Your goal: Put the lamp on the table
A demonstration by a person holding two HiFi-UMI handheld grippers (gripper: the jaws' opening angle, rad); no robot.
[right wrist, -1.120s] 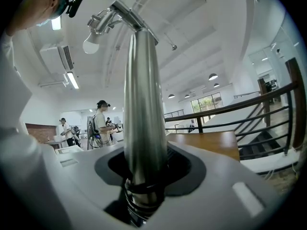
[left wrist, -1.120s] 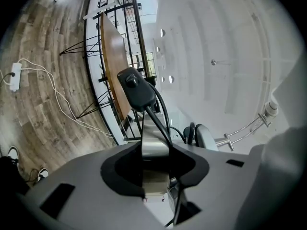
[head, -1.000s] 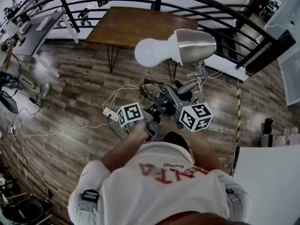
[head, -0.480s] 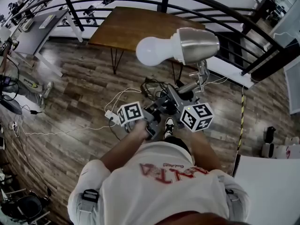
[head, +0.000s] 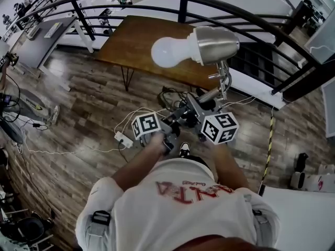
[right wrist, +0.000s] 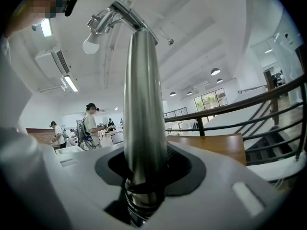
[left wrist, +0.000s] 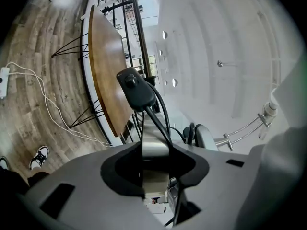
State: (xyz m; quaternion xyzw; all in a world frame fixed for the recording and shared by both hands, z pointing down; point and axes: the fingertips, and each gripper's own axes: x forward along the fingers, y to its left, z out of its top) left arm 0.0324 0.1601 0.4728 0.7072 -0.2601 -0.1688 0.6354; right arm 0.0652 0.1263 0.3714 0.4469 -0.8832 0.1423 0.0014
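Overhead first: one lamp (head: 209, 46) is held in the air on the near side of the single wooden table (head: 141, 41). Its metal shade lies level with its one white bulb (head: 168, 53) pointing toward the picture's left, and its thin arm drops to the two grippers. The left gripper (head: 170, 127) and right gripper (head: 201, 114) both grip the lamp low down. Below lies a plank floor (head: 78, 98) with a power strip (head: 123, 139) and loose cables, and a dark railing (head: 183, 4) curves beyond the table. Next, the left gripper view shows its jaws clenched on a silver lamp part beside the black cord switch (left wrist: 135, 87). Lastly, the right gripper view shows jaws clamped on the tapered stem (right wrist: 143, 104), which stands upright under a white ceiling.
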